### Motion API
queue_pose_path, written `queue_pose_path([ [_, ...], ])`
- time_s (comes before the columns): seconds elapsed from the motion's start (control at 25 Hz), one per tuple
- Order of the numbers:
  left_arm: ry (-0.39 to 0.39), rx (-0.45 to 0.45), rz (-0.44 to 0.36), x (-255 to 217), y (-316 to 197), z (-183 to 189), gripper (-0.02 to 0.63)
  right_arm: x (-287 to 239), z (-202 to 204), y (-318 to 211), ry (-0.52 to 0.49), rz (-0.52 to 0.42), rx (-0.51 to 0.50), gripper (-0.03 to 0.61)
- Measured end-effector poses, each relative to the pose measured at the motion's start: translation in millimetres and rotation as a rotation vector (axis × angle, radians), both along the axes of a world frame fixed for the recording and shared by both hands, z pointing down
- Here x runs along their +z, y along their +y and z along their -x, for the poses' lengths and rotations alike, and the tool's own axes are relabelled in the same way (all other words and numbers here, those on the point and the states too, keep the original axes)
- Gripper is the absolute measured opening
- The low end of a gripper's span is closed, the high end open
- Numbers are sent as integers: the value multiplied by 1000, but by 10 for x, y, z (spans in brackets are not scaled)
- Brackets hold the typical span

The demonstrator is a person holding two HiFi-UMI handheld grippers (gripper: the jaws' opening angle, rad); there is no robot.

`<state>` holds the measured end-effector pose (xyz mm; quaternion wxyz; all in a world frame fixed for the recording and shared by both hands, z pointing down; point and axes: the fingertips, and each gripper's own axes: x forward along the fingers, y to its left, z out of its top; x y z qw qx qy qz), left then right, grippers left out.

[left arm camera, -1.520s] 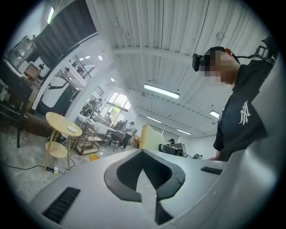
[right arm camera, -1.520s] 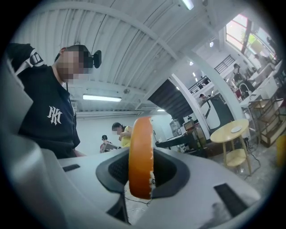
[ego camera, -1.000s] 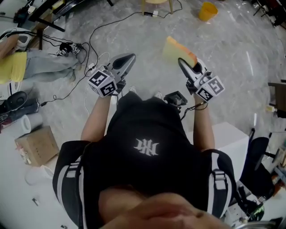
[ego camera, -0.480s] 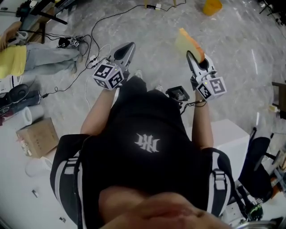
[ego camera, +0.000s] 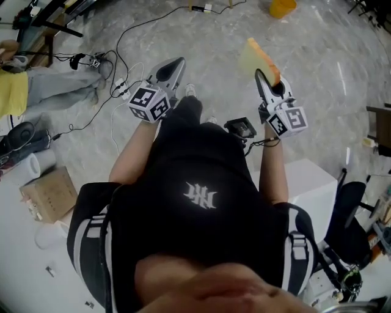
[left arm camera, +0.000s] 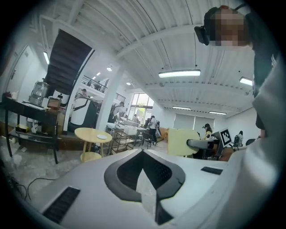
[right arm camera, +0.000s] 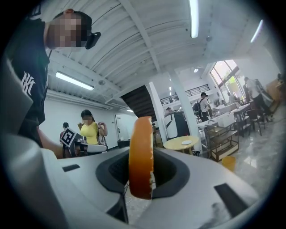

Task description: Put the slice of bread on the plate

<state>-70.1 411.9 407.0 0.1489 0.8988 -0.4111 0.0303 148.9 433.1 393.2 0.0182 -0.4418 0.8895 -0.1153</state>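
Head view: the wearer's black shirt (ego camera: 201,202) filled the lower centre of the frame, with both arms reaching toward the top edge. The left gripper (ego camera: 176,63) stood at upper centre-left, its jaws drawn together to a point with nothing between them. The right gripper (ego camera: 261,76) stood at upper centre-right and clamped the slice of bread (ego camera: 257,56), which rose upright beyond the jaw tips, pale face toward the left and orange crust along its right edge. A yellow bucket (ego camera: 282,7) sat on the grey floor at the top edge, cables (ego camera: 122,36) trailed across the upper left, and a cardboard box (ego camera: 47,194) lay at the left edge.

Left gripper view: the dark pads met at centre frame, holding nothing. The bread showed broadside at right of centre, held in mid-air. A white plate (left arm camera: 102,137) lay on a round yellow table (left arm camera: 91,133) at left of centre, well apart from the bread.

Right gripper view: the jaws pressed on both faces of the bread, seen edge-on as an orange band at centre frame. The table and plate appeared right of centre, beyond the jaws; the bucket stood at lower right. A bystander in a yellow top (right arm camera: 91,132) stood at left of centre.
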Motion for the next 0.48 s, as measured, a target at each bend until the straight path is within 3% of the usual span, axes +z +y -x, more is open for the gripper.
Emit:
queue_pose_path([
  [0.48, 53, 5, 25, 159, -880, 256, 12, 71, 316, -860, 46, 35, -15, 97],
])
